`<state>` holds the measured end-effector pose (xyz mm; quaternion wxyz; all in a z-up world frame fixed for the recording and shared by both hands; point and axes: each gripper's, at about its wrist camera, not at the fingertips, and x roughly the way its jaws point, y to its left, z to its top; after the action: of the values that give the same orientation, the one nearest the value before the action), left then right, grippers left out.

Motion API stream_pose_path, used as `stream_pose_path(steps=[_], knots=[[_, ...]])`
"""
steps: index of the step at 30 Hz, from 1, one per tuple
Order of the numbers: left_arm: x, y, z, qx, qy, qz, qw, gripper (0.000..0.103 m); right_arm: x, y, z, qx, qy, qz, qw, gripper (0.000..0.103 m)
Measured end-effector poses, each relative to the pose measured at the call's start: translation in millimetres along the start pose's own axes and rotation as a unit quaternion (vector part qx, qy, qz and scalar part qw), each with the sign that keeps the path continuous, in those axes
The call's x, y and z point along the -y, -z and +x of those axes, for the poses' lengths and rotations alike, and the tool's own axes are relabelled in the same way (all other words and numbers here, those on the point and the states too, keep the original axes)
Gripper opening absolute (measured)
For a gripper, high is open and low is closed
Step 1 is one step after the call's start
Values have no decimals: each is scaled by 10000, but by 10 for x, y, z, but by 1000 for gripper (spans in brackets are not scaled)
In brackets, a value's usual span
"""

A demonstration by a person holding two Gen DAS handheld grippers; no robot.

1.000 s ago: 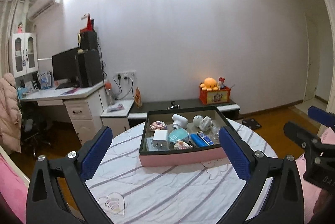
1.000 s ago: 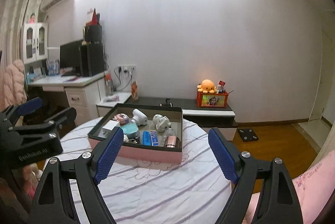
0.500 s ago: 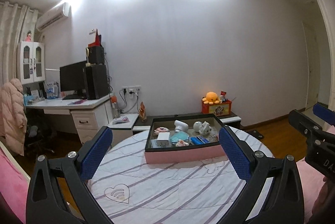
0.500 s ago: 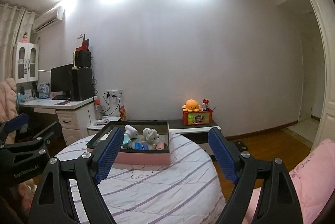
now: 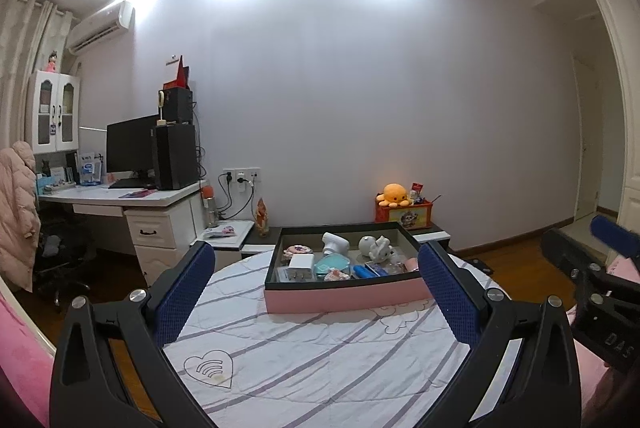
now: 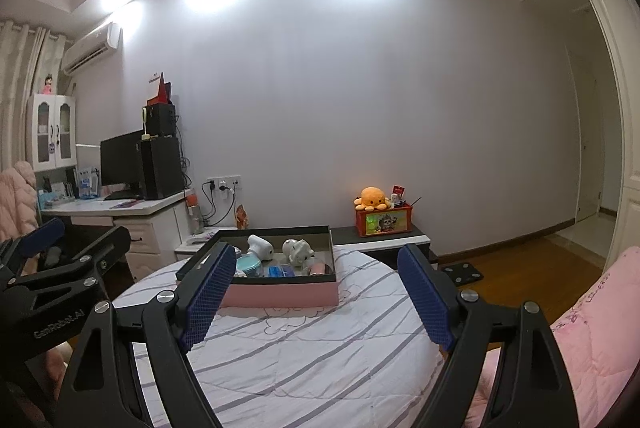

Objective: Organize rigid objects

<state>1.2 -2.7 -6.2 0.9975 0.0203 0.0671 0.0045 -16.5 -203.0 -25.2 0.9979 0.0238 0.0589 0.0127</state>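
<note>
Small rigid items are gathered inside the pink tray (image 5: 344, 298) near the worktop's (image 5: 320, 356) far edge; both tongs, left (image 5: 316, 292) and right (image 6: 316, 292), are held spread and empty.

Domestic bedroom in a private home. Indicators: white wall-mounted air conditioner (image 5: 100, 27) above pleated cream curtains (image 5: 22, 40); white desk with drawers (image 5: 132, 206) carrying a black computer monitor (image 5: 130, 148) and black tower case (image 5: 176, 156); white glass-door cabinet (image 5: 54, 112) topped by a small doll; pink padded jacket (image 5: 18, 212) hung at left. Round table with striped white quilted cover (image 5: 320, 352). Low dark media shelf (image 6: 380, 234) holding an orange plush octopus (image 6: 372, 198). Pink bedding (image 6: 600, 312) at right; wood plank floor (image 6: 532, 256).
</note>
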Motion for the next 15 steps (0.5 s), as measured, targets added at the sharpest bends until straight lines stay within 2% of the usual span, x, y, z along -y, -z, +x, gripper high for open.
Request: stream_pose_path(steps=[4,8,15], knots=[[-12,-8,19,18,-4,-25,10000,103,-57,-14,-36,97,2,-136,9999,85],[-21,-11,31,38,-58,-30,10000,103,-57,-21,-19,32,-164,-69,9998,85],[-32,-17,39,37,-100,-46,9999,103,-53,-28,12,-22,-167,-21,9999,85]])
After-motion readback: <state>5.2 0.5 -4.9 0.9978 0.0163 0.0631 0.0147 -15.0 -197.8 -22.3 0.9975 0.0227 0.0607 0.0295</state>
